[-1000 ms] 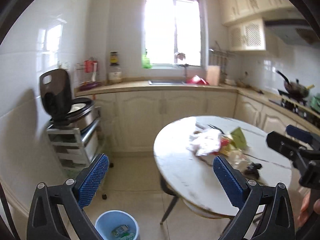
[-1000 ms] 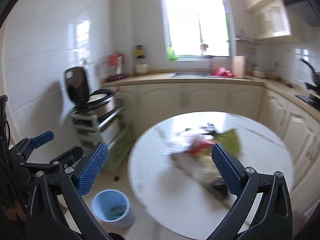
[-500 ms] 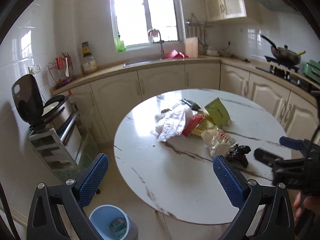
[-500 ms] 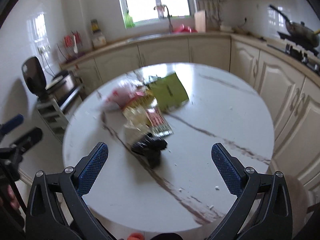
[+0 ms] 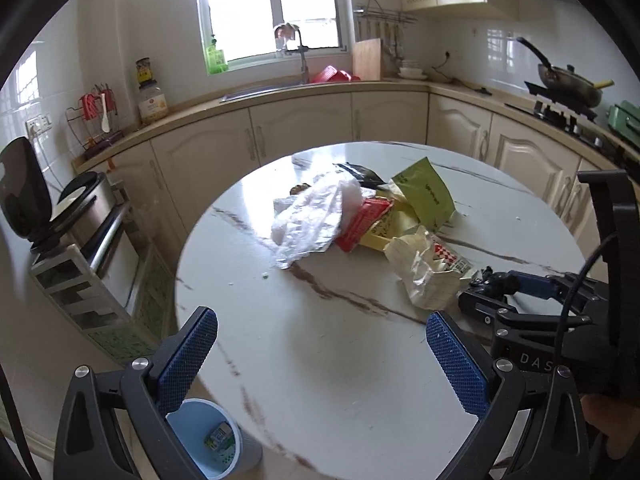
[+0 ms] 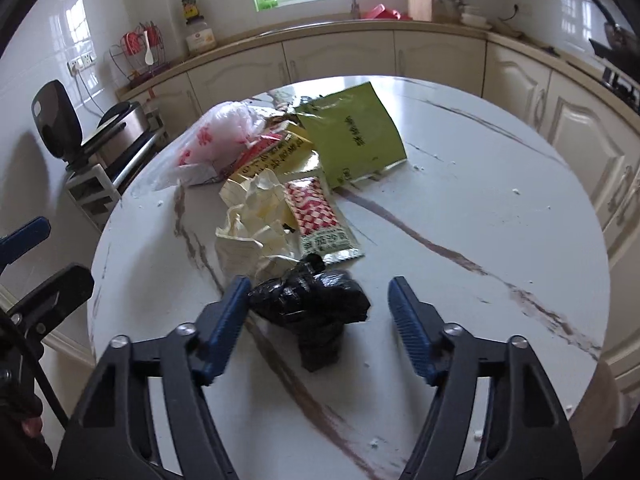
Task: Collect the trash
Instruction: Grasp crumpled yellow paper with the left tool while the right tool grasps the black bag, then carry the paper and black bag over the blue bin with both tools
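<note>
A heap of trash lies on the round white marble table (image 6: pixel 460 216): a crumpled black plastic bag (image 6: pixel 312 304), a cream paper wrapper (image 6: pixel 252 216), a red-checked sachet (image 6: pixel 320 220), a green packet (image 6: pixel 352 132) and a clear plastic bag (image 6: pixel 216 140). My right gripper (image 6: pixel 318 312) is open, its fingers either side of the black bag, the left finger close to it. My left gripper (image 5: pixel 320 356) is open and empty over the table's near left part. A blue trash bin (image 5: pixel 212 440) stands on the floor below the table edge.
Kitchen cabinets and a counter with a sink (image 5: pixel 260 90) run behind the table. A rice cooker on a rack (image 5: pixel 68 216) stands at the left wall. A stove with a pan (image 5: pixel 568 84) is at the right. The right gripper shows in the left wrist view (image 5: pixel 520 292).
Both grippers have moved forward and down over the table. The right gripper has come up to the black bag, which now sits between its fingers, and its jaws have narrowed.
</note>
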Available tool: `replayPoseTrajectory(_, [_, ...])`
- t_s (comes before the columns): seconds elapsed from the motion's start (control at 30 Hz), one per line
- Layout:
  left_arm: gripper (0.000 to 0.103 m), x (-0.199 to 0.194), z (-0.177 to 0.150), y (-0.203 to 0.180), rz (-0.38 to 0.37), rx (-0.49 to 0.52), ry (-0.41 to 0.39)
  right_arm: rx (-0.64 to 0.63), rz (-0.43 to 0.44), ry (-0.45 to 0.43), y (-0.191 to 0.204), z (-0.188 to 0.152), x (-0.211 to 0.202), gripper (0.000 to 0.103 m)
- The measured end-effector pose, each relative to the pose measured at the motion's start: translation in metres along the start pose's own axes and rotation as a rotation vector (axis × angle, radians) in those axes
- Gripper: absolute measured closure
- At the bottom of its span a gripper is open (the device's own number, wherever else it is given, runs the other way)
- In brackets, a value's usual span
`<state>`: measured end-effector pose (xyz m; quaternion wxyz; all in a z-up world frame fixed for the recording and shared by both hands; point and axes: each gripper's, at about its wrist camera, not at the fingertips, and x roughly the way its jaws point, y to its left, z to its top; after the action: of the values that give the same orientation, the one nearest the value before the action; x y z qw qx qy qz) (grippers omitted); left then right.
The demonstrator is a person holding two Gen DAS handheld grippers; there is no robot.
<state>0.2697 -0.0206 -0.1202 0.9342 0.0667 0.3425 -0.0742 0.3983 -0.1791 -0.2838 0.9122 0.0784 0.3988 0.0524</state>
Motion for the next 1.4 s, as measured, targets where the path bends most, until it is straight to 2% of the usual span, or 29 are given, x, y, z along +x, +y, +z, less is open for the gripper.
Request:
replayPoseTrajectory(0.03, [0.001, 0.004, 0.001, -0.002, -0.010, -0.003, 0.003, -0.001, 0.005, 0.001, -0.002, 0.000, -0.001, 0.051])
replayPoseTrajectory(0.13, [0.001, 0.020, 0.005, -0.011, -0.060, -0.013, 0.024, 0.000, 0.009, -0.012, -0.012, -0.004, -0.009, 0.056])
replayPoseTrajectory(0.3, [0.001, 0.052, 0.016, -0.030, -0.126, -0.047, 0.064, 0.038, -0.013, -0.042, -0.035, -0.012, -0.025, 0.057])
replayPoseTrajectory(0.53, [0.004, 0.099, 0.030, -0.050, -0.081, -0.052, 0.110, 0.069, -0.003, -0.055, -0.054, -0.016, -0.034, 0.057])
replayPoseTrajectory(0.6, [0.012, 0.110, 0.031, -0.052, -0.079, -0.047, 0.123, 0.070, -0.001, -0.059, -0.056, -0.016, -0.035, 0.057])
replayPoseTrajectory(0.67, [0.041, 0.120, 0.030, -0.055, -0.115, -0.050, 0.150, 0.071, 0.001, -0.059, -0.054, -0.014, -0.035, 0.057])
replayPoseTrajectory(0.73, [0.052, 0.126, 0.031, -0.054, -0.154, -0.064, 0.170, 0.072, 0.003, -0.060, -0.053, -0.014, -0.035, 0.057])
replayPoseTrajectory(0.77, [0.062, 0.126, 0.030, -0.054, -0.157, -0.053, 0.162, 0.072, 0.005, -0.058, -0.053, -0.014, -0.034, 0.057])
replayPoseTrajectory(0.8, [0.071, 0.126, 0.031, -0.054, -0.163, -0.035, 0.155, 0.071, 0.004, -0.058, -0.052, -0.015, -0.034, 0.057])
replayPoseTrajectory(0.87, [0.076, 0.124, 0.029, -0.053, -0.169, -0.013, 0.139, 0.070, 0.002, -0.061, -0.051, -0.016, -0.035, 0.057])
replayPoseTrajectory(1.0, [0.078, 0.113, 0.022, -0.043, -0.199, -0.031, 0.119, 0.067, -0.001, -0.086, -0.045, -0.017, -0.042, 0.058])
replayPoseTrajectory(1.13, [0.078, 0.077, 0.013, -0.026, -0.223, -0.043, 0.062, 0.052, 0.001, -0.102, -0.031, -0.014, -0.053, 0.058])
replayPoseTrajectory(1.27, [0.077, 0.028, 0.002, -0.002, -0.215, -0.042, -0.013, 0.009, 0.024, -0.137, 0.002, -0.009, -0.070, 0.057])
replayPoseTrajectory(1.4, [0.077, -0.014, -0.021, 0.036, -0.176, -0.065, -0.064, -0.066, 0.083, -0.166, 0.057, -0.005, -0.082, 0.057])
